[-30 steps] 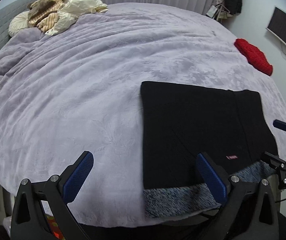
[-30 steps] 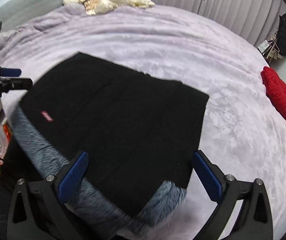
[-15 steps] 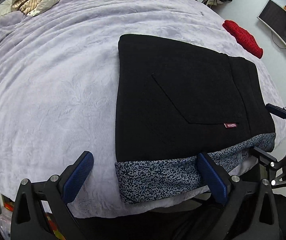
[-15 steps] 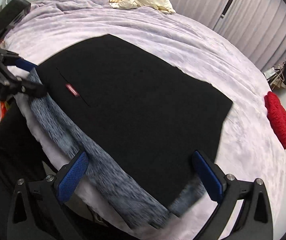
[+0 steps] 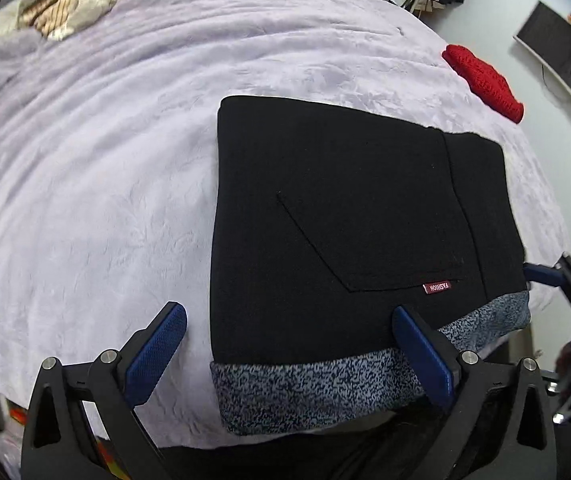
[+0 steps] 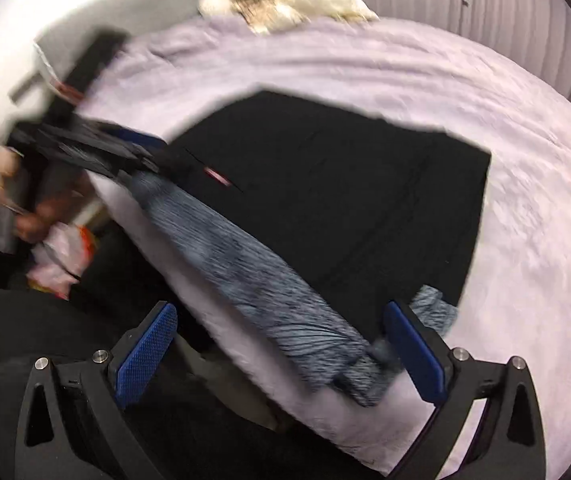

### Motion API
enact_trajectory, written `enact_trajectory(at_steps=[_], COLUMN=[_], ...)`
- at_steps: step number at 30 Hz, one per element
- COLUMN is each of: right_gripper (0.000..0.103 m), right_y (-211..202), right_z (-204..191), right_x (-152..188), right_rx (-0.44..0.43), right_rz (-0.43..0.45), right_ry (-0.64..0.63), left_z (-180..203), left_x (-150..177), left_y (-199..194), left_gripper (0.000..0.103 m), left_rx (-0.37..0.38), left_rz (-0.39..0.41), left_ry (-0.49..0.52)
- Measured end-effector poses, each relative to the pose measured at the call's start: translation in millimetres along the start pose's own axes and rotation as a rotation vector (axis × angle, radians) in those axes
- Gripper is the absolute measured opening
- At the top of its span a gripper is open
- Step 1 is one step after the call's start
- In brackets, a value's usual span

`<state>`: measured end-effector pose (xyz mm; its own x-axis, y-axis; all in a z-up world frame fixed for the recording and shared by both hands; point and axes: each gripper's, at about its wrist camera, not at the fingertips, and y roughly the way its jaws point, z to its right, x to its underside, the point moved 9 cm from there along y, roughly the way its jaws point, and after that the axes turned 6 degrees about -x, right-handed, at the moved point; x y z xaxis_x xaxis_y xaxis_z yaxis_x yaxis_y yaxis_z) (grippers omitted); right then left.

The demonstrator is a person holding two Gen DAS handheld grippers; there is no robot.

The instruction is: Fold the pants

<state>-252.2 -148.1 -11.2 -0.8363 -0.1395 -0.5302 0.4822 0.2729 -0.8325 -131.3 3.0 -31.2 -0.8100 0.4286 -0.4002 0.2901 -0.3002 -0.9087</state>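
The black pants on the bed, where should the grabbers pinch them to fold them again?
Probably at the near edge of the black pants, where the speckled grey lining peeks out over the side of the purple bed. That edge overhangs, so a finger can slip underneath. Come from the near side: left gripper at the near-left corner, right gripper at the near-right. Both are open.

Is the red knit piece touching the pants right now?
Apart. The left wrist view shows bare lilac blanket between the red knit piece and the black pants.
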Motion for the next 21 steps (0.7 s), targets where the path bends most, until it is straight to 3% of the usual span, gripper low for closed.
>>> enact_trajectory(at_steps=[2,4,7,9,13,17,19,21], right_gripper=[0.103,0.103,0.103,0.103,0.103,0.103,0.103,0.103], right_y=[-15.2,-47.6,-79.1,-81.1,-50.8,15.5,41.7,44.7], right_z=[4.8,28.8,88.2,115.5,135.9,113.9,108.3,102.6], right_x=[-2.0,-9.9,-8.8,-2.6,3.2,-5.9,-8.3,-18.9], right_rx=[-0.011,0.018,0.086,0.007,-0.195,-0.336,-0.326,-0.302], right_rz=[0.036,0.133,0.204,0.225,0.23,0.128,0.089,0.123], right_ry=[0.009,0.083,0.274,0.415,0.608,0.652,0.631,0.591], left_z=[-9.3,-21.6,-28.5,-27.4,-3.1,8.7,12.7,18.1], left_x=[-8.6,-19.1,-28.0,-28.2,-16.8,-18.7,-21.4,-24.0], left_y=[-19.3,-38.1,-36.7,-19.7,19.2,41.3,46.6,48.8], left_gripper=[0.103,0.103,0.103,0.103,0.103,0.103,0.103,0.103], left_rx=[0.002,0.017,0.069,0.104,0.171,0.277,0.304,0.284], left_rz=[0.042,0.083,0.055,-0.001,-0.096,-0.132,-0.148,-0.154], left_ry=[-0.024,-0.055,-0.1,-0.121,-0.085,-0.127,-0.137,-0.13])
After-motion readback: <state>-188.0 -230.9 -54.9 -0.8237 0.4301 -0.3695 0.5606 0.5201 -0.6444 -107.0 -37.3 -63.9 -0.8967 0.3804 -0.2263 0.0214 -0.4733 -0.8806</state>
